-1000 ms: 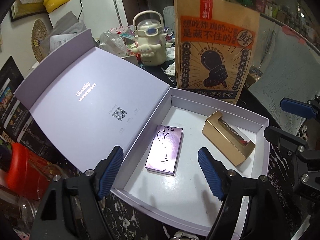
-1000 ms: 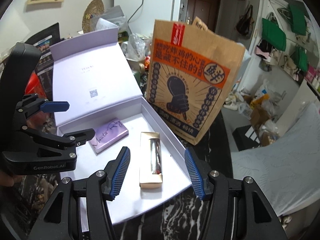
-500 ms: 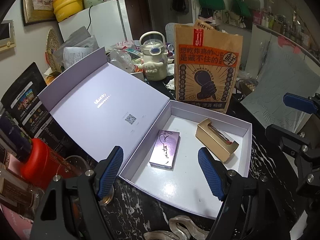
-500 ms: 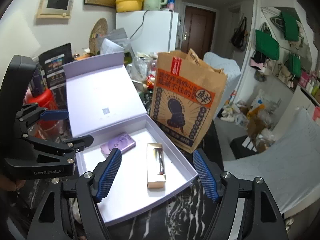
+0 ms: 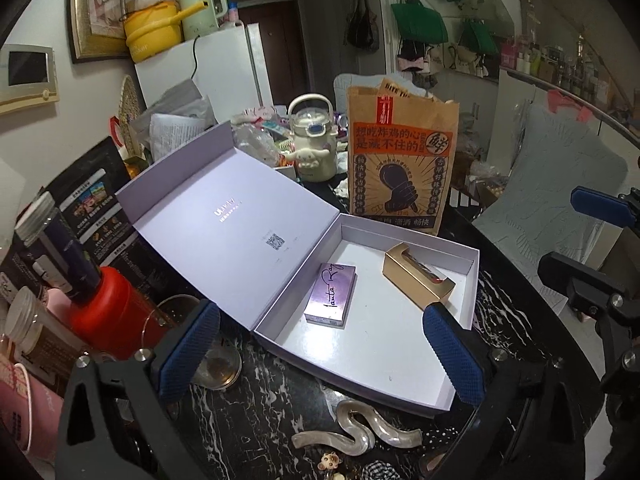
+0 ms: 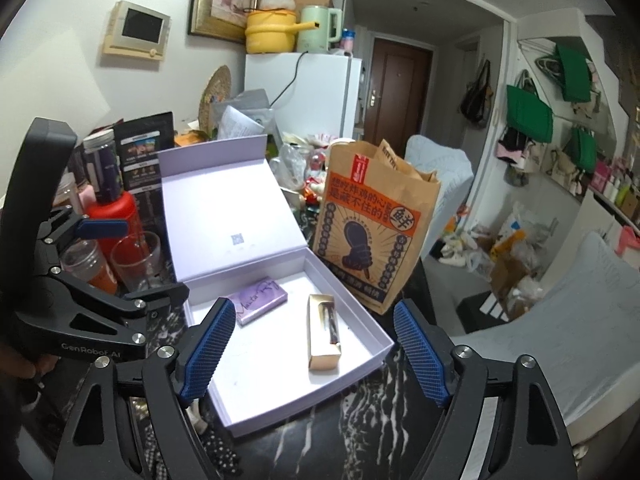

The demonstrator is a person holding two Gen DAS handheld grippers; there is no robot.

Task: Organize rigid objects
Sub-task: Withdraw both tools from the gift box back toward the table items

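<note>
Your left gripper and right gripper hang spread wide, holding nothing, above the black marble table. Beyond, the lavender box holds a purple case and gold carton, apart; a paper bag stands behind, then the fridge.

**Both claws wide over the open box**

My right claw is spread wide and holds nothing, its blue pads hanging over the near end of the pale box. Inside lie a purple packet at 11 o'clock and a gold carton at 12, apart from each other. The lid stands tilted back. A brown paper bag stands just beside the box at 1 o'clock. My left claw gapes at 9 o'clock.
</note>
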